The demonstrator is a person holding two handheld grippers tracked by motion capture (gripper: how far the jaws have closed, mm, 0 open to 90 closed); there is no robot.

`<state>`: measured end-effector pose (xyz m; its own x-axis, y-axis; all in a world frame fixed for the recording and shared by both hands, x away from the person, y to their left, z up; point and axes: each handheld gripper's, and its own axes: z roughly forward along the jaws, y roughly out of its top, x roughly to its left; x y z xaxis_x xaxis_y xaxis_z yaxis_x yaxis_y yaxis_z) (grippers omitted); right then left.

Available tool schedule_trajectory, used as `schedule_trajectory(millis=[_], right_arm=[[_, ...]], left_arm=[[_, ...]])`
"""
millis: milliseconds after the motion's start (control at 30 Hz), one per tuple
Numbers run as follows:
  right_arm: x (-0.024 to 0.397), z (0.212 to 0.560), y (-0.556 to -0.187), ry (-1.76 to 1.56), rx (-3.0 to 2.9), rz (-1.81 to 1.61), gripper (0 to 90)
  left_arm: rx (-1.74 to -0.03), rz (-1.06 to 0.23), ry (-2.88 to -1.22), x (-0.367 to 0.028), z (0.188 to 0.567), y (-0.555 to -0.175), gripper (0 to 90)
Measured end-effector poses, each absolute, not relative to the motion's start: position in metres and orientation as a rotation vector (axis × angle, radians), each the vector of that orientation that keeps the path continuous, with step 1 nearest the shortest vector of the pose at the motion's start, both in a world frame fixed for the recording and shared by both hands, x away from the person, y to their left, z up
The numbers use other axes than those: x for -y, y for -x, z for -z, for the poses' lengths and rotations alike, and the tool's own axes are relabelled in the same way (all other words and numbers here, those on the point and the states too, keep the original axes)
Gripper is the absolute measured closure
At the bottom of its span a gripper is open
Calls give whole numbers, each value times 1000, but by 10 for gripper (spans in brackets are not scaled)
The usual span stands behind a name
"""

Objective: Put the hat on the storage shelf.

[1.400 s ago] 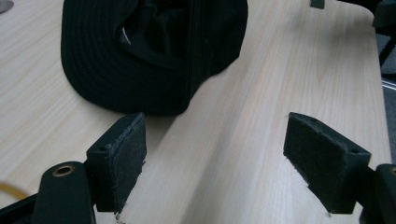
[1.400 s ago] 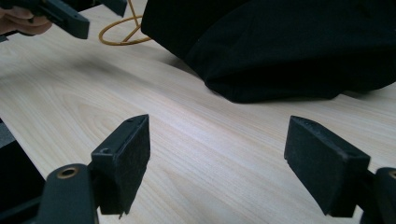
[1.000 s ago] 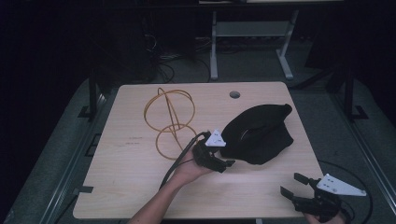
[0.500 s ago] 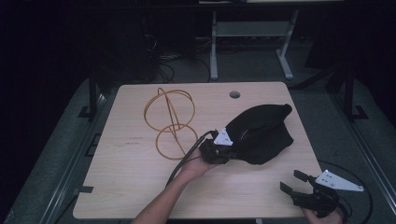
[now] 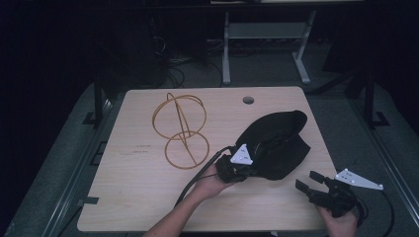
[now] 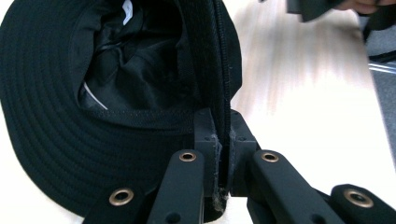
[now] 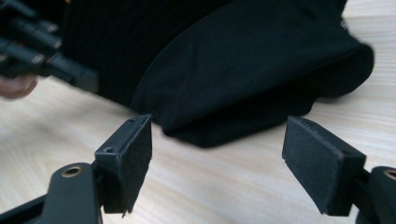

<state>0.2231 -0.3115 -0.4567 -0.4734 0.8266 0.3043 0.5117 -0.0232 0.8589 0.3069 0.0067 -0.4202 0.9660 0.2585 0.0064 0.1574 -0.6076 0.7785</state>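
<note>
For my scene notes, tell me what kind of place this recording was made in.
Probably a lab or recording workspace, not a home: a bare wooden table with a cable hole, loose cables on the dark floor behind it, and a metal desk frame.

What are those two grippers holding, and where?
The left gripper pinches the black hat by its brim edge; the right gripper is open, holding nothing.

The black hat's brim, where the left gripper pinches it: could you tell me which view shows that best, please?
The left gripper view: the left gripper is shut on the black hat, brim edge between its pads. The high view shows that contact small and dark; the right gripper view shows the hat's outside.
</note>
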Motion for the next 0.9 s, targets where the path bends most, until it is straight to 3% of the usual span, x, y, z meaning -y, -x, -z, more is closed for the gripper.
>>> schedule_trajectory(millis=[900], right_arm=[[320,477,-262,-1722,-1749,-1757,313]], left_arm=[[-290,-80,-2183,-18,424,-290,854]])
